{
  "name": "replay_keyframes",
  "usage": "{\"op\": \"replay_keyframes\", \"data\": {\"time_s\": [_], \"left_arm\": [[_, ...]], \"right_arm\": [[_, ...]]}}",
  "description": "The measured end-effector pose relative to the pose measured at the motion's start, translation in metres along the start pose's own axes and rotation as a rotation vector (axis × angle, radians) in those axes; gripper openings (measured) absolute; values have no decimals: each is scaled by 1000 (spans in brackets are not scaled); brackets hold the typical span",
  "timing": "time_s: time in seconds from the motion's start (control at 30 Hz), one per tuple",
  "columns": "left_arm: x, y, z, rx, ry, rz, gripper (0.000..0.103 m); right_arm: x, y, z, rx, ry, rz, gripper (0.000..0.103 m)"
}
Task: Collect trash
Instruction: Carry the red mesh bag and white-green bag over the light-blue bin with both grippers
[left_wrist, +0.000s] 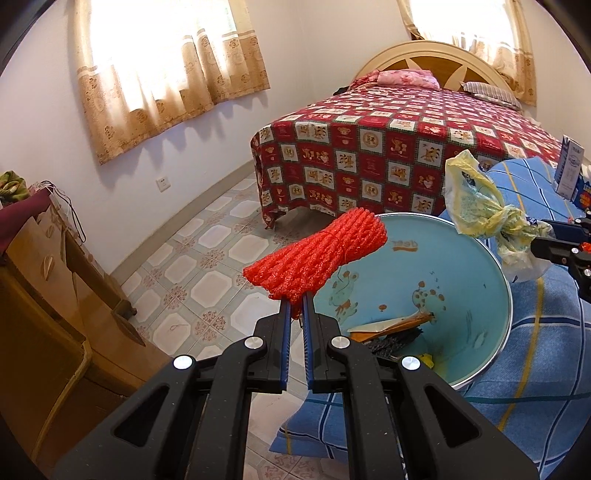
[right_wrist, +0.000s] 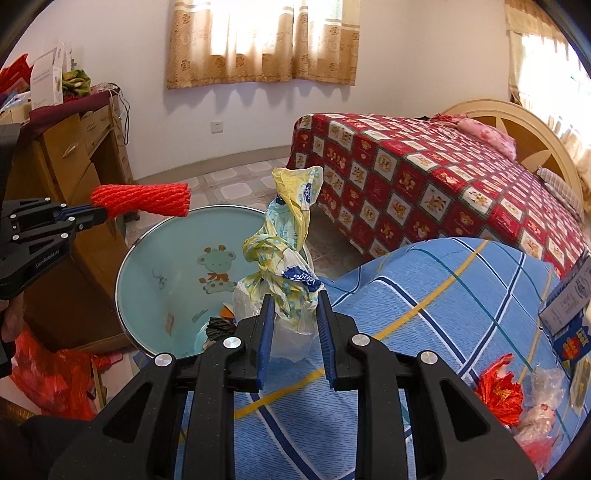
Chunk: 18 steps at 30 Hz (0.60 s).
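My left gripper (left_wrist: 295, 301) is shut on a bundle of red foam net (left_wrist: 314, 254), held over the near rim of a light blue bin (left_wrist: 476, 317) with cartoon animals inside. The same red foam net (right_wrist: 142, 199) shows at the left of the right wrist view, above the bin (right_wrist: 155, 258). My right gripper (right_wrist: 295, 299) is shut on a crumpled yellow plastic wrapper (right_wrist: 284, 258) that sticks up beside the bin's right edge. The wrapper (left_wrist: 476, 199) hangs just past the bin's far right rim. Paper scraps and dark bits (left_wrist: 391, 328) lie in the bin.
The bin leans on a blue plaid bedcover (right_wrist: 424, 295). A red paper scrap (right_wrist: 498, 391), clear plastic (right_wrist: 543, 391) and a blue-white box (right_wrist: 572, 295) lie on it at the right. A red patterned bed (left_wrist: 388, 147) stands behind, a wooden dresser (left_wrist: 55, 288) at the left.
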<state>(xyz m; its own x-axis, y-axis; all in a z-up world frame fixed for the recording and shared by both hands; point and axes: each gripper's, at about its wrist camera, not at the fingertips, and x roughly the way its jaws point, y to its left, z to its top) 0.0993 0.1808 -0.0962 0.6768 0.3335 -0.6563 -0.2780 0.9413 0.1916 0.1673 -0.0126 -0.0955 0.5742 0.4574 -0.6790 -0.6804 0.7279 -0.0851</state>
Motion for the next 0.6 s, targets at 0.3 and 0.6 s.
{"op": "replay_keyframes", "data": {"time_s": [0.3, 0.6], "left_arm": [[1, 2, 0, 0, 0, -1, 6], [0, 1, -1, -4, -2, 0, 6]], "right_arm": [[0, 1, 0, -5, -3, 2, 24], [0, 3, 0, -7, -2, 2, 24]]}}
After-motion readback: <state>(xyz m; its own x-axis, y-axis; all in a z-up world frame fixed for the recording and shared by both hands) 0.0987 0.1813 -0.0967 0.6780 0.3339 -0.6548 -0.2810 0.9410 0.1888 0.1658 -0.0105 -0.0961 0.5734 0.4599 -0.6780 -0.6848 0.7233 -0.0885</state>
